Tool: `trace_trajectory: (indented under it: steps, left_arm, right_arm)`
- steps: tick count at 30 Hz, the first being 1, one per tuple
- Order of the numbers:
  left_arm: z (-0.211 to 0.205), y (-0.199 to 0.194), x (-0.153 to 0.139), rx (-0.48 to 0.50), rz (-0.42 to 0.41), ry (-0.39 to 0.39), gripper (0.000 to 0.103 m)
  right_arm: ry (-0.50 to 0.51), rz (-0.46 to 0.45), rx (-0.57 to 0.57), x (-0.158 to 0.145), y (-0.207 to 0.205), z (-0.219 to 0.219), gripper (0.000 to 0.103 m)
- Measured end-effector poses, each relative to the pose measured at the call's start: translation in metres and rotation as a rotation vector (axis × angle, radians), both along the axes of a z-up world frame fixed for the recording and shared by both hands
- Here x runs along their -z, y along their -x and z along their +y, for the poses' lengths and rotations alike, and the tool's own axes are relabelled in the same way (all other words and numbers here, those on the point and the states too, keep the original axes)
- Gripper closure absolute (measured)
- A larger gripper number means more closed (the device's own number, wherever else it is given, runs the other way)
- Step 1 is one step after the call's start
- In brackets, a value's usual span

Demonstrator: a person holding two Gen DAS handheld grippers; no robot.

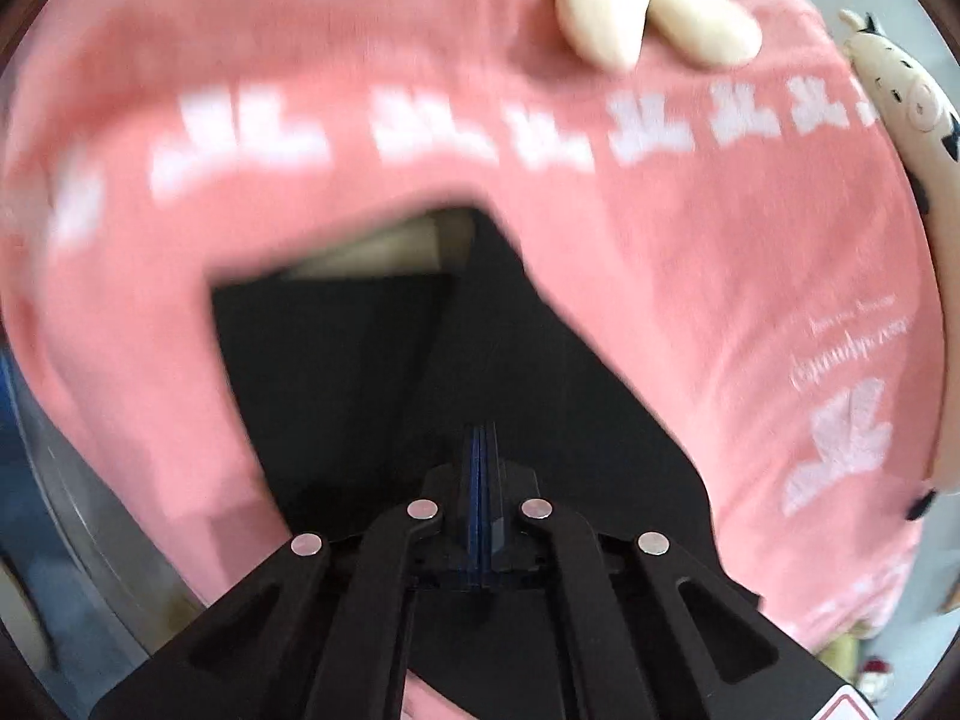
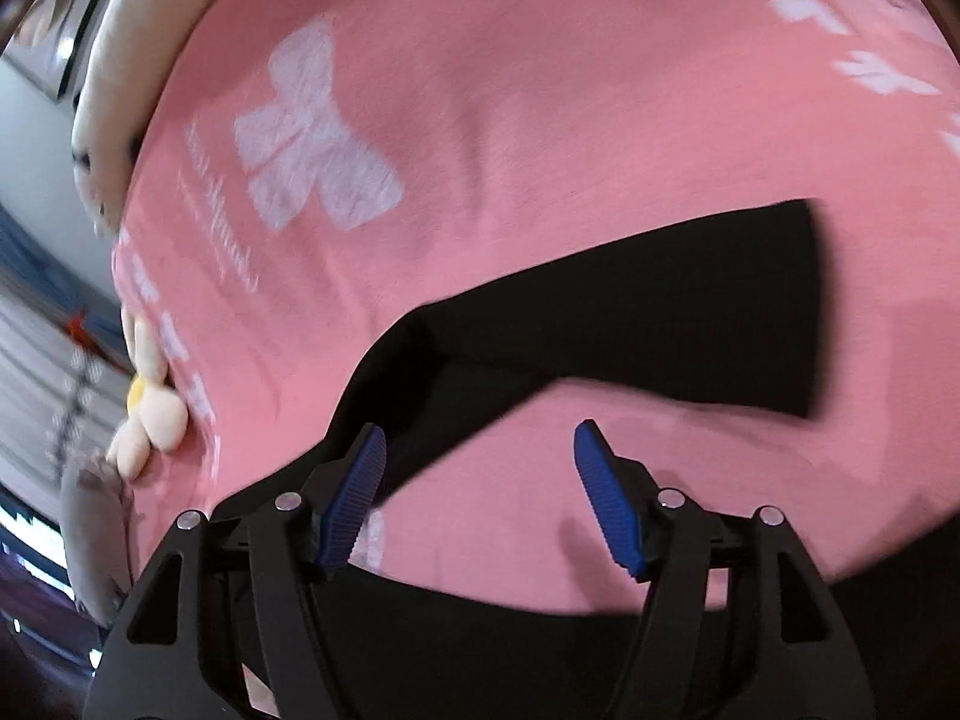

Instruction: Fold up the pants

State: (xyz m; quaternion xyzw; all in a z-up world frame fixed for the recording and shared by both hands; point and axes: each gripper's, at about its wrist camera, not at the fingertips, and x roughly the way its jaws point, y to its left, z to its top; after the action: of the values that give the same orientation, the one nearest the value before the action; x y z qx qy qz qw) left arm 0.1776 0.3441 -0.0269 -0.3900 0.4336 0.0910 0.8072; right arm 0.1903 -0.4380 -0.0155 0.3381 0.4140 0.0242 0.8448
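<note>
Black pants (image 1: 456, 360) lie on a pink bedspread (image 1: 690, 252) with white prints. In the left wrist view my left gripper (image 1: 483, 450) is shut, its blue pads pressed together over the black fabric; whether cloth is pinched between them is hidden. In the right wrist view one black pant leg (image 2: 660, 306) stretches to the right across the pink bedspread (image 2: 540, 90). My right gripper (image 2: 480, 468) is open and empty, its blue fingers (image 2: 606, 498) spread just above the pink cloth, with the left finger over the pants' edge.
Cream plush toys sit at the bedspread's far edge (image 1: 648, 12) and a pig-faced plush at the right (image 1: 906, 90). In the right wrist view a cream flower plush (image 2: 150, 414) and a long cream plush (image 2: 114, 102) lie at the left edge of the bed.
</note>
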Motion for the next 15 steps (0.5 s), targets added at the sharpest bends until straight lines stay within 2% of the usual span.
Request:
trace_trajectory:
  steps: [2,5,6,7,8,11,14,15]
  left_arm:
    - [0.002,-0.004,-0.001,0.03,0.029,-0.003,0.103]
    - [-0.021,-0.006,0.006,0.133,0.07,0.044,0.099]
    - [-0.033,-0.004,0.011,0.169,0.09,0.066,0.082]
    - [-0.043,-0.001,0.015,0.182,0.098,0.082,0.056]
    - [-0.054,0.003,0.021,0.184,0.106,0.115,0.047]
    - [-0.075,0.007,0.04,0.176,0.127,0.174,0.039]
    - [-0.084,0.005,0.046,0.148,0.12,0.144,0.032]
    - [-0.084,0.003,0.045,0.143,0.109,0.153,0.024]
  right_arm:
    - [0.027,0.017,-0.035,0.006,-0.021,0.02,0.039]
    - [0.011,0.015,-0.049,0.01,-0.044,0.038,0.039]
    - [0.0,0.015,-0.056,0.011,-0.049,0.042,0.039]
    - [-0.015,0.013,-0.078,0.012,-0.056,0.05,0.039]
    - [-0.02,0.018,-0.098,0.013,-0.062,0.058,0.039]
    - [-0.036,0.043,-0.125,0.022,-0.091,0.08,0.037]
    - [-0.111,0.059,-0.076,0.037,-0.12,0.08,0.037]
    - [-0.145,0.062,-0.059,0.043,-0.128,0.078,0.045]
